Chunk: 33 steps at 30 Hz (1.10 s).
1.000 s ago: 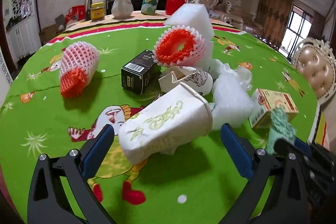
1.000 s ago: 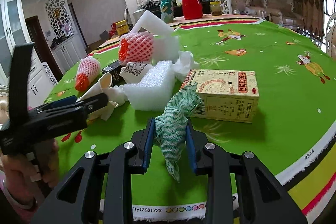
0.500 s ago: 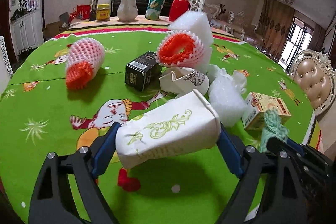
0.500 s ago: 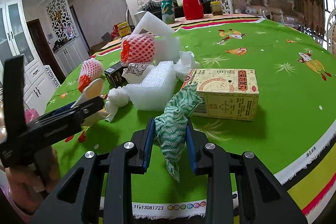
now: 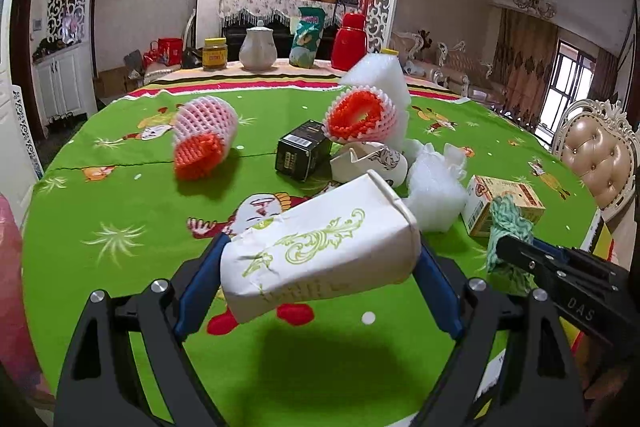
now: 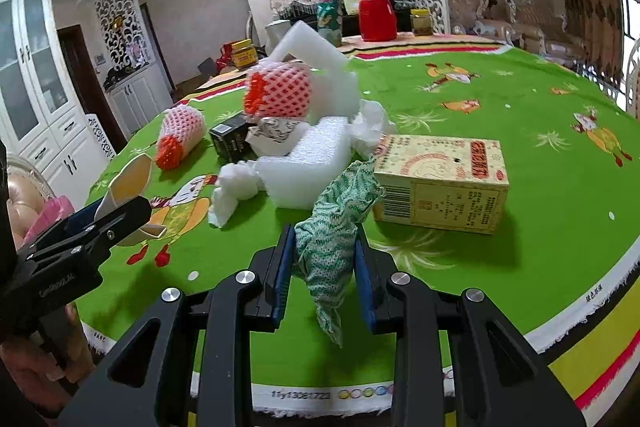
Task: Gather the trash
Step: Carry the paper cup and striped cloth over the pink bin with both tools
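Observation:
A crumpled white paper cup point(image 5: 320, 239) with green scrollwork lies sideways between my left gripper's point(image 5: 320, 267) blue pads, which press on both its ends and hold it just above the green tablecloth point(image 5: 120, 195). In the right wrist view the same cup point(image 6: 130, 175) shows at the far left. My right gripper point(image 6: 323, 243) is shut on a green-and-white knitted cloth point(image 6: 340, 203), which hangs near the table's front edge. More trash sits behind: a yellow carton point(image 6: 440, 179), white foam point(image 6: 312, 163), a black box point(image 5: 302, 155) and a torn cup point(image 5: 368, 163).
Two pink-and-orange foam fruit nets point(image 5: 204, 135) point(image 5: 362, 117) lie on the cloth, one against a white foam block point(image 5: 376, 75). A jar, a white jug point(image 5: 258, 45) and a red flask point(image 5: 354, 43) stand at the far edge. A padded chair point(image 5: 600, 155) stands on the right.
The left gripper closed on the paper cup, lifted it off the cloth and drew back from the pile toward the near edge. The right gripper kept still with its cloth.

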Motion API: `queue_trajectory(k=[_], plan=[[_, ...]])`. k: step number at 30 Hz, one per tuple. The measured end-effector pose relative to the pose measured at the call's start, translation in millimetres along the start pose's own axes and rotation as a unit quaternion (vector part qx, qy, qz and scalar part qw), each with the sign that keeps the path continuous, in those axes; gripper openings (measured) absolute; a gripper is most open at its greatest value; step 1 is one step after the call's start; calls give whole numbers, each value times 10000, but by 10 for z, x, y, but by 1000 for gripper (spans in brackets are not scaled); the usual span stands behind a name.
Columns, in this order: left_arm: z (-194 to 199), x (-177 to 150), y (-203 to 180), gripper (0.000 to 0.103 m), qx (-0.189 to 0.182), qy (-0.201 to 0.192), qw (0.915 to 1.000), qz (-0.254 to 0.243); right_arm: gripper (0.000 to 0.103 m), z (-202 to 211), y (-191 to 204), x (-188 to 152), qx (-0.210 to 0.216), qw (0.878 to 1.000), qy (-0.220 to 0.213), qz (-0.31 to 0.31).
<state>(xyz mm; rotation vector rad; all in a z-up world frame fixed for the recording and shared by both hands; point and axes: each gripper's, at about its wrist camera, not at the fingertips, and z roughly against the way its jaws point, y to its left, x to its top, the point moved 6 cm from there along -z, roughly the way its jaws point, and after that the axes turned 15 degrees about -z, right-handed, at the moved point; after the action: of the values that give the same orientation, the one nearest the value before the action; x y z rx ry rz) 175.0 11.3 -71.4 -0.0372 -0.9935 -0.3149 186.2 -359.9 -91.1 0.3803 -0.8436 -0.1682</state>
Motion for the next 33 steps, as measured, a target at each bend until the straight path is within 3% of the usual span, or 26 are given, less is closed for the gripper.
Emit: queue_trajectory(k=[19,33], plan=[[487,-179,366,86,722,-334,9968,-110,29,157,637,-139,399,9965,-246,691],[890,-399,889,86,1213,-481,9914,104,29,159,1395,-385,918,9868,-222,1315]])
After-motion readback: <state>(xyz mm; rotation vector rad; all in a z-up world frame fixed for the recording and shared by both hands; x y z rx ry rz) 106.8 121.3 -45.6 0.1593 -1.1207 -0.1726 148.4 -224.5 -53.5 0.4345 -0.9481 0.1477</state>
